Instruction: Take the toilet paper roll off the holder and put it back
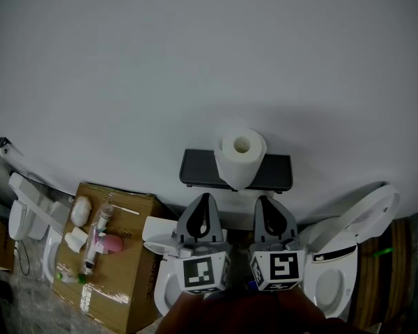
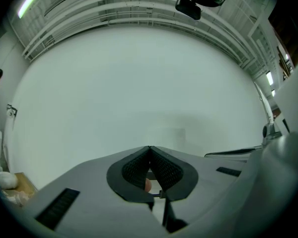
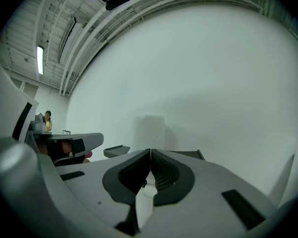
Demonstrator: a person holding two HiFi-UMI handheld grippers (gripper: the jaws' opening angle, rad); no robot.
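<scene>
Standing on end on the dark wall holder [image 1: 202,170], the toilet paper roll [image 1: 241,157] has its long axis upright, with the core opening facing up. The left gripper [image 1: 205,197] and right gripper [image 1: 263,201] hover side by side just in front of the holder. Each has its jaws pressed together, with nothing between them. A cardboard box [image 1: 129,256] lies left of the holder.

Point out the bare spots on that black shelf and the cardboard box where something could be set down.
The black wall shelf is bare at both ends, left and right of the white toilet paper roll at its middle. The brown cardboard box is crowded along its left side with bottles and small toiletries; its right half is mostly bare.
</scene>
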